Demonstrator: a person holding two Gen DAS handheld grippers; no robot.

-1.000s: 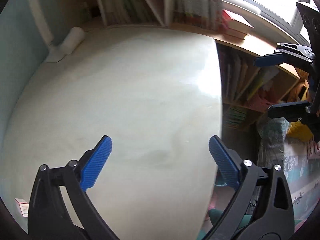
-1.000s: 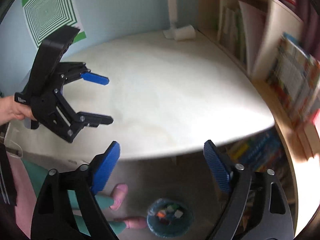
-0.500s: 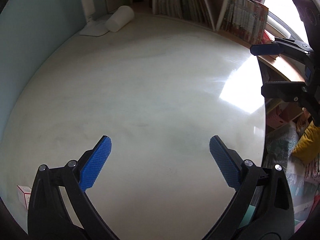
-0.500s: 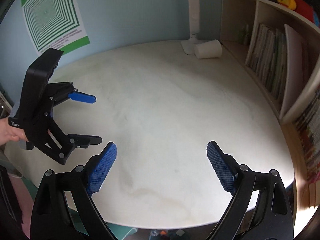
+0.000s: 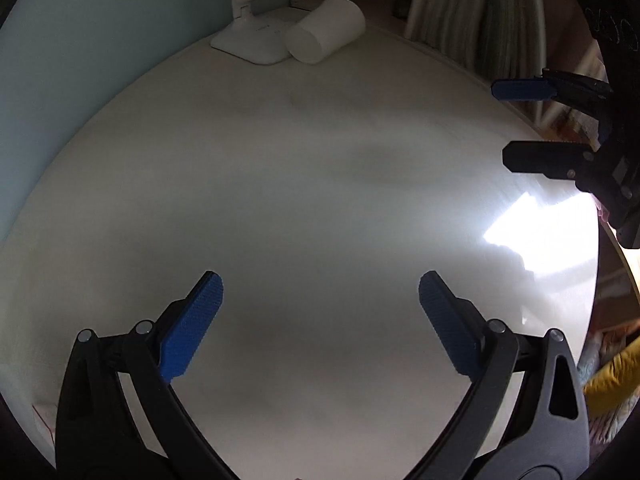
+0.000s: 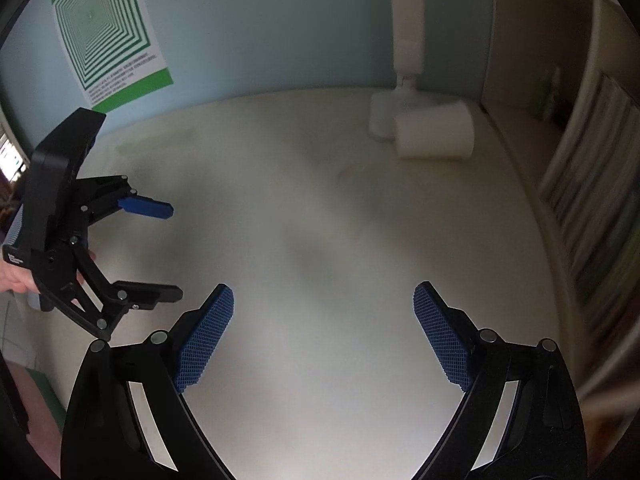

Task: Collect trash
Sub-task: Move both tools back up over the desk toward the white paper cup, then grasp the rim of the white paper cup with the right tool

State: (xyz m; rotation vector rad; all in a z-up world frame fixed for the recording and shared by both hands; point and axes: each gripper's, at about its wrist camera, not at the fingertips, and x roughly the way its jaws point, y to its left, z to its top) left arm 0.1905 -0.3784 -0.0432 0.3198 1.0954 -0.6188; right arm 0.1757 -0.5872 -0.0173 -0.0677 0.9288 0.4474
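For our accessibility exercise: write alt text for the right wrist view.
Open right tongs hover over a pale round table; a white paper cup lies tipped beside a lamp base at the far edge. The left tongs, also open, are at left.

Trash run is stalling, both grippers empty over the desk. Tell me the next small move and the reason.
Probably ease the right gripper forward toward the white paper cup lying on its side against the lamp base. It looks like the only loose item on the desk, both grippers are open and empty, and the left gripper sits no nearer.
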